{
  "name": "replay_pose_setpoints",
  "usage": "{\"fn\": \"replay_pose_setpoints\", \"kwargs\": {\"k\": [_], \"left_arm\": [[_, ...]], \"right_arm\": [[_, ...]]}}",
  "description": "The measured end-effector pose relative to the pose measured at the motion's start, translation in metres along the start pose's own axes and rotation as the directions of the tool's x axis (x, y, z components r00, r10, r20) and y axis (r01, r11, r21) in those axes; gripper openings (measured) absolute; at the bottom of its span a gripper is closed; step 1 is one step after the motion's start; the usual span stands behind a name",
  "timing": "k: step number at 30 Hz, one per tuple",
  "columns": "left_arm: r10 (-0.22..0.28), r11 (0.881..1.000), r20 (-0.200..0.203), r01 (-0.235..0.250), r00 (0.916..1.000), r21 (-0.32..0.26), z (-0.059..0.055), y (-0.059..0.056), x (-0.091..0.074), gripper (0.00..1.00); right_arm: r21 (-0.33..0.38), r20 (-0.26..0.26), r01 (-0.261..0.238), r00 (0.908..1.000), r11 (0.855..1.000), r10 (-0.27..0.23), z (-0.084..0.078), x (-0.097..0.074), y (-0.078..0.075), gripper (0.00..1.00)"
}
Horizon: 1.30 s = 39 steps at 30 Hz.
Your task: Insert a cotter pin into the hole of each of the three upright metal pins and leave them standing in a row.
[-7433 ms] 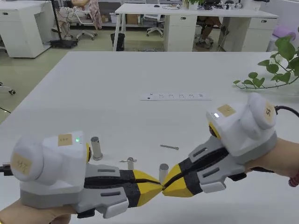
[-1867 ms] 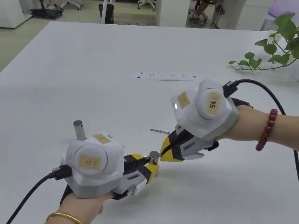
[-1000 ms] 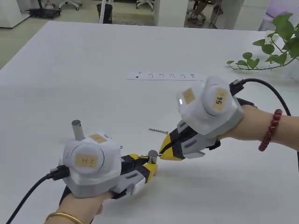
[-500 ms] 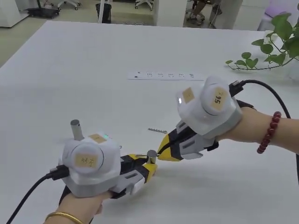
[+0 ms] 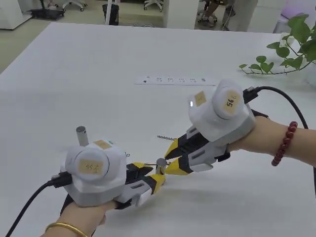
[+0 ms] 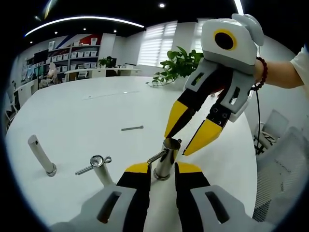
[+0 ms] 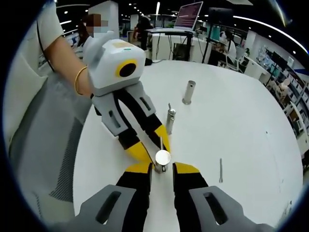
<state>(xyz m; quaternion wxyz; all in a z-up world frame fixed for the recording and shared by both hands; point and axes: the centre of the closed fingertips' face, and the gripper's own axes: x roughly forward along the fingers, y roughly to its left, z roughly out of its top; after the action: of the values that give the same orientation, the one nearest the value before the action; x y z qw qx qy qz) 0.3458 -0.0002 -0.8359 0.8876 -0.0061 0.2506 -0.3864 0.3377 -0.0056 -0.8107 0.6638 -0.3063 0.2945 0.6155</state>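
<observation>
— Where's the left hand-held gripper (image 6: pixel 162 170)?
— Its jaws sit close on either side of the upright metal pin (image 6: pixel 164 162), which stands at its 12 o'clock. I cannot tell whether they pinch it. A cotter pin (image 6: pixel 153 157) crosses the pin's top.
— And the right hand-held gripper (image 6: pixel 177 144)?
— Spread, with its tips flanking that top, slanting down from 1 o'clock. In the head view the two point nose to nose over the bench (image 5: pixel 98 74).

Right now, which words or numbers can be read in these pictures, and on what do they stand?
"54", last digit unsure: sticker on the right gripper.
Handwritten label on the left gripper: too blurred to read.
Marks on the power strip: too small to read.
</observation>
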Motion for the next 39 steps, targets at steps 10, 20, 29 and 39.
{"fn": "replay_pose_setpoints", "kwargs": {"k": [10, 20, 29, 39], "left_arm": [[0.009, 1.0, -0.046, -0.008, 0.9989, 0.014, -0.009, -0.003, -0.008, 0.25], [0.018, 1.0, -0.056, -0.018, 0.9983, 0.004, -0.01, -0.001, -0.015, 0.29], [0.013, 1.0, -0.065, -0.012, 0.9978, 0.018, -0.012, 0.0, -0.025, 0.31], [0.004, 1.0, -0.036, -0.003, 0.9993, 0.025, -0.007, 0.002, -0.038, 0.36]], "right_arm": [[-0.011, 0.01, 0.008, 0.9999, 1.0, -0.008, 0.003, 0.011, 0.0, 0.2], [0.023, 0.013, 0.004, 0.9999, 1.0, -0.004, 0.001, 0.012, -0.002, 0.15], [0.059, 0.034, 0.001, 0.9994, 0.998, -0.004, 0.002, 0.012, -0.003, 0.13], [0.063, 0.04, 0.012, 0.9991, 0.998, -0.015, 0.008, 0.012, -0.013, 0.13]]}}
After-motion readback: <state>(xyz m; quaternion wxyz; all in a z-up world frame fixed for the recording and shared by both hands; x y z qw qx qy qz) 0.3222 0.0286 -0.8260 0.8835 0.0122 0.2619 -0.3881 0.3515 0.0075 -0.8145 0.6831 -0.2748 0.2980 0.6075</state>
